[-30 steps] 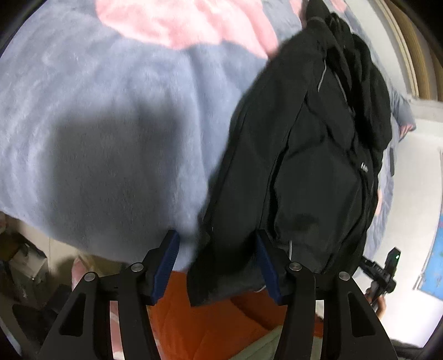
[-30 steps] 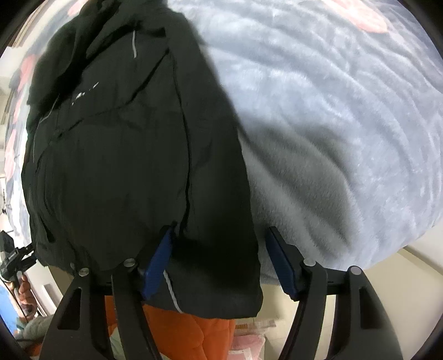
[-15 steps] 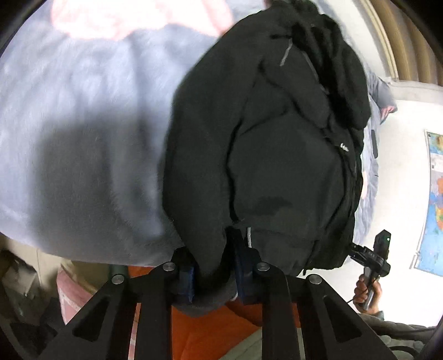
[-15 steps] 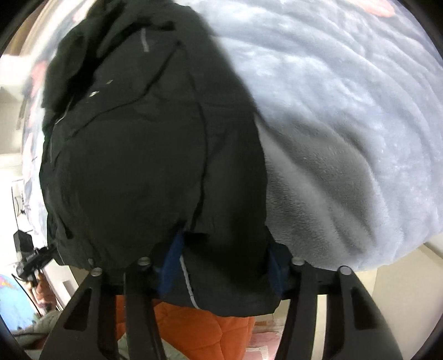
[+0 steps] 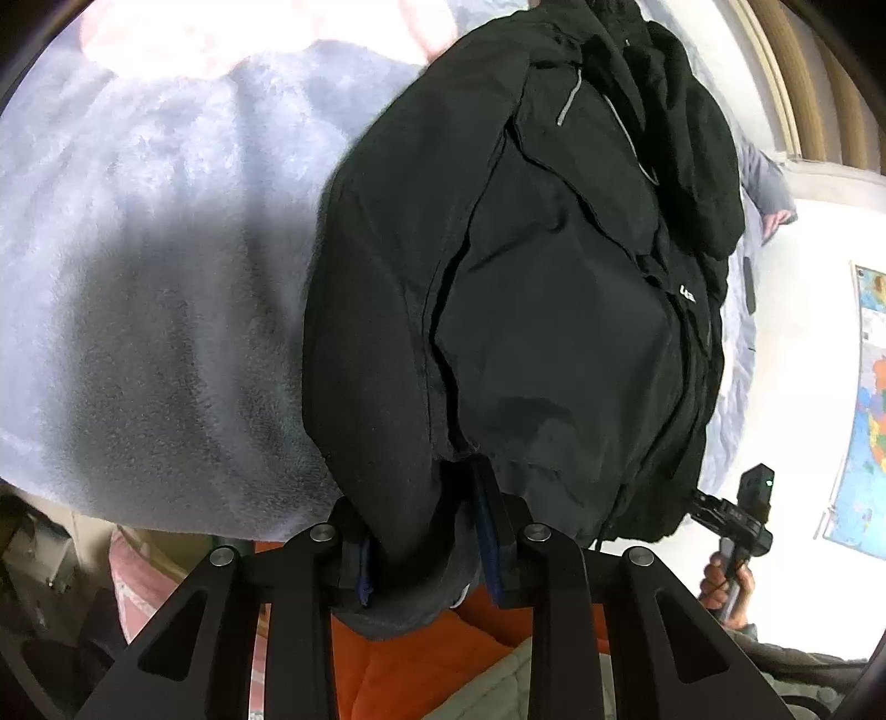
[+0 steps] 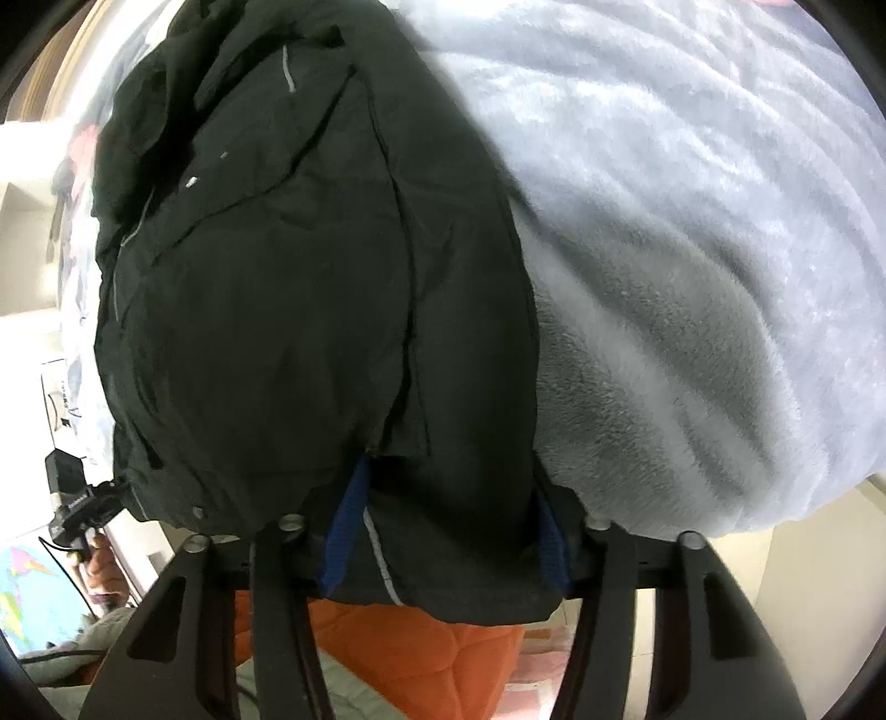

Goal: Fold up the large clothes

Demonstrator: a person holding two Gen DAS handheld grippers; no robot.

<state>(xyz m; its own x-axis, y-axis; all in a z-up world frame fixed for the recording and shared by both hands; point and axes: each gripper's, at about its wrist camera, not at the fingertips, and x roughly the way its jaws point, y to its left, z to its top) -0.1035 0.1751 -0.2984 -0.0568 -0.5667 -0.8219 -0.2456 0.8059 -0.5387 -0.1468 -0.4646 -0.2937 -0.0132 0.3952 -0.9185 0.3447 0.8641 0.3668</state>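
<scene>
A large black jacket [image 5: 542,288] lies on a pale grey-blue fleece blanket [image 5: 155,310], its hem hanging over the near edge. My left gripper [image 5: 426,531] is shut on the jacket's near left hem corner, fabric bunched between the blue pads. In the right wrist view the jacket [image 6: 288,288] fills the left half and the blanket [image 6: 692,266] the right. My right gripper [image 6: 448,543] is around the near right hem, with a flat width of fabric between its blue pads [image 6: 346,531]; the jaws still stand fairly wide apart.
An orange quilt [image 5: 443,670] lies below the bed's edge, also in the right wrist view [image 6: 398,648]. A pink patch [image 5: 249,27] marks the far blanket. A hand holds a black device [image 5: 742,515] at the right, by a white wall with a map [image 5: 864,399].
Both grippers moved in over the jacket's hem. The left one closed from wide open onto the hem corner. The right one narrowed around the hem.
</scene>
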